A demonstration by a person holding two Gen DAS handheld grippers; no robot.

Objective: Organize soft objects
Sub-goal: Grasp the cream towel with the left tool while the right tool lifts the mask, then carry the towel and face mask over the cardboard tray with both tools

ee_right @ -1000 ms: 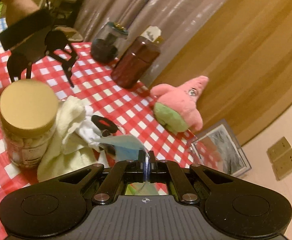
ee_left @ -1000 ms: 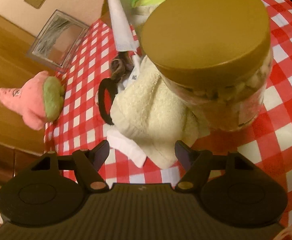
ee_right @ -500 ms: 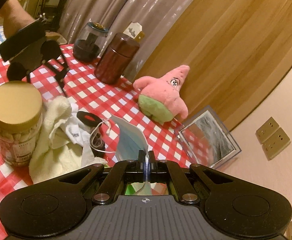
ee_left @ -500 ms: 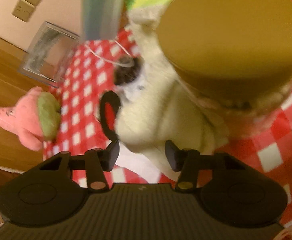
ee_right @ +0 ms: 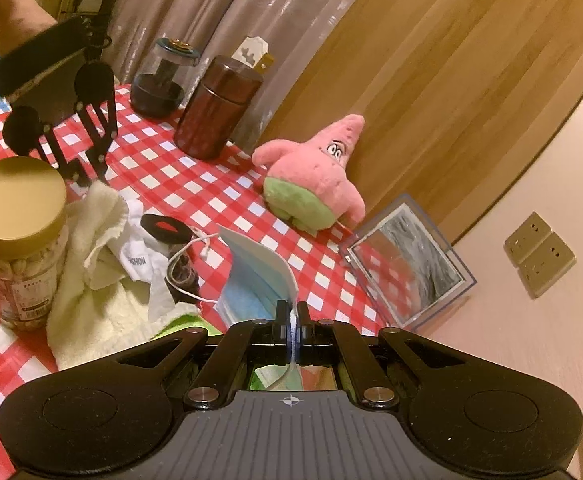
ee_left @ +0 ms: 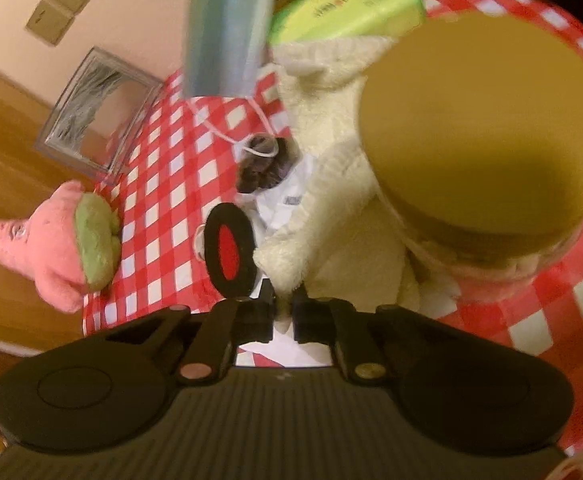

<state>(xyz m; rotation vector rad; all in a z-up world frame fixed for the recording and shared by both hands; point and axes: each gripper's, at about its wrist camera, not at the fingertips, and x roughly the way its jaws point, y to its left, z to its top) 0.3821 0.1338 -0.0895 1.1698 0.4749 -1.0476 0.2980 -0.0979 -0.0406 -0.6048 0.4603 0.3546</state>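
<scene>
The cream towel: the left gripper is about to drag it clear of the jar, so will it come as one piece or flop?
The cream towel lies crumpled in folds, so it will probably sag. It presses against the jar, which looks tall, so a pull might tip it. The left gripper looks nearly shut at its edge.

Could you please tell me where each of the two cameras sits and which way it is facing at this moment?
Left wrist: rides on the left gripper, looking down its nearly shut fingers at the cream towel and the gold-lidded jar; only its own fingers show.
Right wrist: rides on the right gripper, shut on the blue face mask, facing across the checked table toward the wooden wall; the left gripper and the person's forearm show.
Shared: towel, jar, mask, Patrick plush, clear box.
</scene>
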